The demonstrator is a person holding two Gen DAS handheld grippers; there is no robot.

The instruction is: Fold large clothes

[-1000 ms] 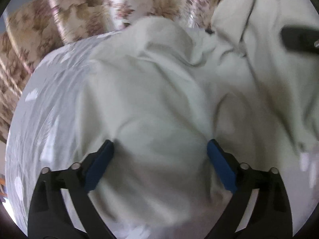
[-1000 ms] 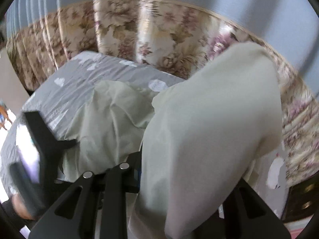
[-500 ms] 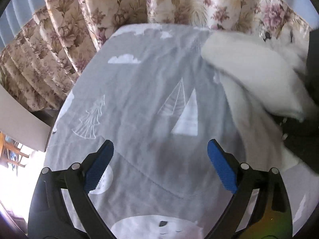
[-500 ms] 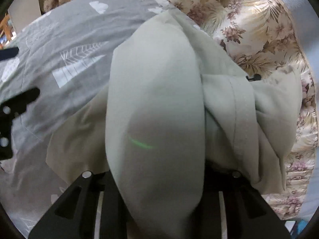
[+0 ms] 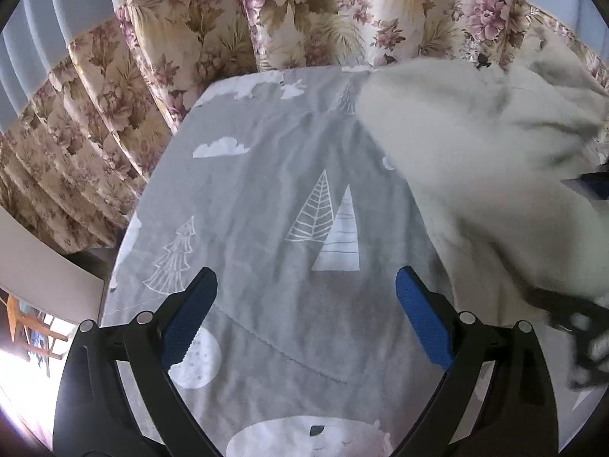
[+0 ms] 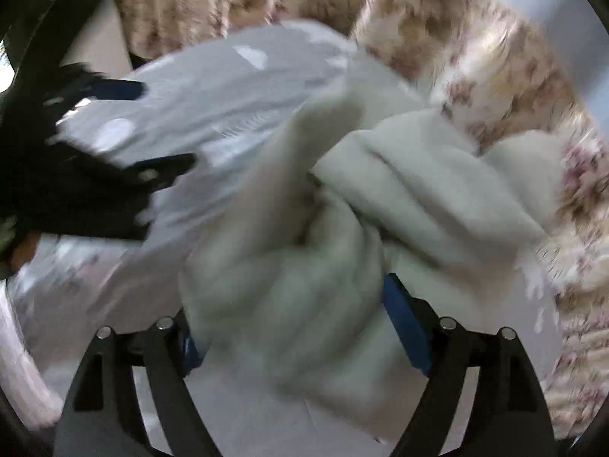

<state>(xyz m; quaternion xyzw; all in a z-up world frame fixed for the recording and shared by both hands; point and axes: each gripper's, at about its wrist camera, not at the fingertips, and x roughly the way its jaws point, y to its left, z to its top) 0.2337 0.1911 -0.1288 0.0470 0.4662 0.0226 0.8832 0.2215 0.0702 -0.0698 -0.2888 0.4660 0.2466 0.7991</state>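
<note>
Floral curtains [image 5: 213, 49] hang behind a bed whose grey sheet [image 5: 274, 175] carries white trees & clouds.

Left tool [image 5: 304, 316] hovers over bare sheet w/ blue pads spread wide, nothing between them; it looks parked off to the side so the other hand can work. It also shows, blurred, at the left of the right wrist view.

Right tool [image 6: 289, 323] points down into a pale cream-green garment [image 6: 342, 228], which lies bunched on the right part of the bed, near the curtains. Its jaws have just been opening & stand spread wide; cloth sits between the pads [image 6: 407, 323], but no pinch is visible, so the fabric seems to have just been let go. Left pad mostly hidden under the fabric. Right wrist view is motion-blurred, so fine contact is hard to tell.

Garment is a soft, thick-looking heap: rolled ridges, deep creases, one long band draped toward the middle of the bed. No flat panel, no clean edge showing. A small dark spot [image 5: 482, 61], maybe a button or tag, sits at its far edge; can't tell which.

Judgement: fold is early. Piece prob. needs spreading flat before any real crease. Loose cloth could snag on the open pads as the right tool lifts.
</note>
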